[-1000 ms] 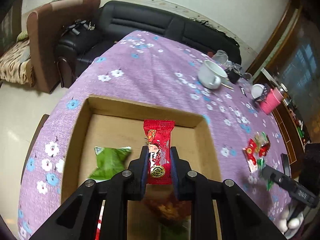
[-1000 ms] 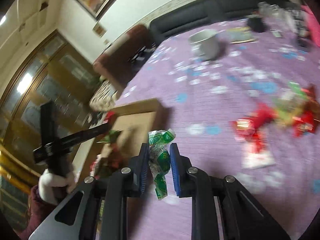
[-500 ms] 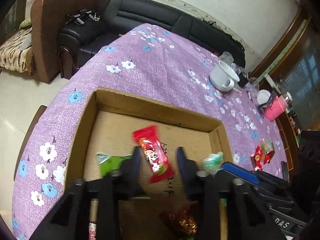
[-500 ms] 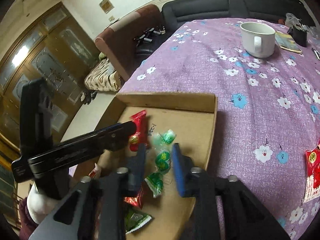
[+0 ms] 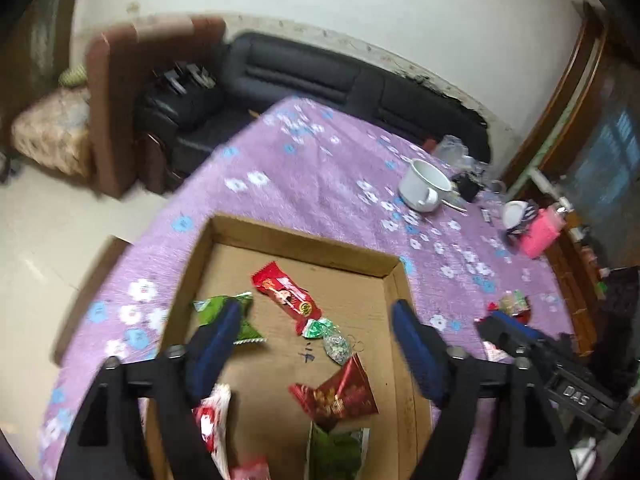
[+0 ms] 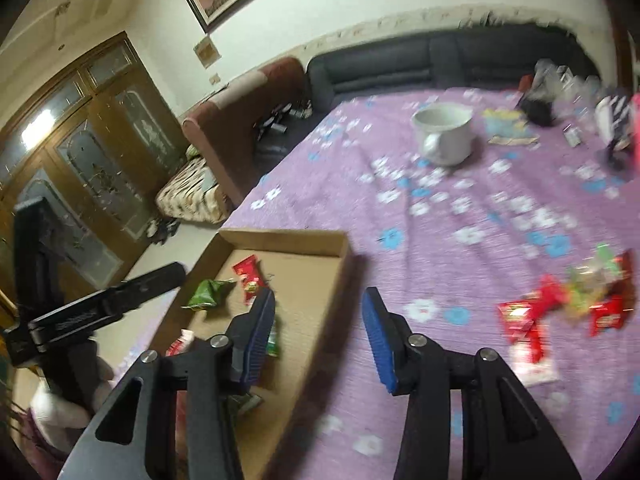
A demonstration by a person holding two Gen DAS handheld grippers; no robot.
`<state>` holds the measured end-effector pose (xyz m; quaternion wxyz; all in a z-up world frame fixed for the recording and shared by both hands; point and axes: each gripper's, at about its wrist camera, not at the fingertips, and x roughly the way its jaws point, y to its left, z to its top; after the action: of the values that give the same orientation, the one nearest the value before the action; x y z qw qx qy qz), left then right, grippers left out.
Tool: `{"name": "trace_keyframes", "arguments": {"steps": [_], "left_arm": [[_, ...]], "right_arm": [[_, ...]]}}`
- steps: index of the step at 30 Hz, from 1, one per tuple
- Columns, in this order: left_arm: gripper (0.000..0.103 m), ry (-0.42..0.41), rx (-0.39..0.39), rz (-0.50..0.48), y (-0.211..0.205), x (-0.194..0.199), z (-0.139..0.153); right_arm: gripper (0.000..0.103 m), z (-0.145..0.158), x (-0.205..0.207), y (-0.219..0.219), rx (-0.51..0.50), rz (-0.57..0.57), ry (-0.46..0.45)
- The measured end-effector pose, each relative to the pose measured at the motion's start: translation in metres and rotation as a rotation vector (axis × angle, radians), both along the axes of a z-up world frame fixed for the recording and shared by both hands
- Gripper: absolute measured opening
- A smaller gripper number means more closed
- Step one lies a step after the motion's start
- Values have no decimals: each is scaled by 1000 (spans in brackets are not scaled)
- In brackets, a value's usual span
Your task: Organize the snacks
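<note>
Now my left gripper [image 5: 316, 344] jaws opening wide over cardboard box [image 5: 394, 270], nothing between. My right gripper [image 6: 320, 332] jaws opening too, bare. Red snack [image 5: 286, 294] lies inside box. Loose snack pile [image 6: 560, 304] right of box; blurry view, may grab badly.

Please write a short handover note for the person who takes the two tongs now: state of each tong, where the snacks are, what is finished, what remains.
Left tongs: jaws opening, nothing between them, above the cardboard box.
Right tongs: jaws opening, nothing held, over the box's right edge.
Done: the long red packet, the green-wrapped candy, a green bag and other red and green packs lie in the box.
Left: a pile of red and green snacks lies on the purple cloth, to the right of the box.
The white mug stands apart, beyond the box.
</note>
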<state>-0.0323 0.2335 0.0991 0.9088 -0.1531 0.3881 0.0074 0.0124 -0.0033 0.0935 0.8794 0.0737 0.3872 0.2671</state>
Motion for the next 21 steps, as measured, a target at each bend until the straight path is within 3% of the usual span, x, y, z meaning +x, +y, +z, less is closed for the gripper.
{"name": "trace_keyframes", "arguments": {"steps": [3,6,8,12,21], "left_arm": [[91,-67,101,21,-28,-24,17],[91,-131,142,-5,-59,-52,27],[91,-153,155,-30,-79,-68,29],[91,-160,147,-61,-112,-92,25],[91,-137,259,-89,-154,-112,19]], "right_arm": [[68,14,-30,-21,-66,-68,-114],[89,28,-64,-48,-110,-183,-245],[91,35,-85,-77,-42,-271,-295],[91,43,-108,-129,98,-376,-254],[91,89,-162,-166,103,-507,-421]]}}
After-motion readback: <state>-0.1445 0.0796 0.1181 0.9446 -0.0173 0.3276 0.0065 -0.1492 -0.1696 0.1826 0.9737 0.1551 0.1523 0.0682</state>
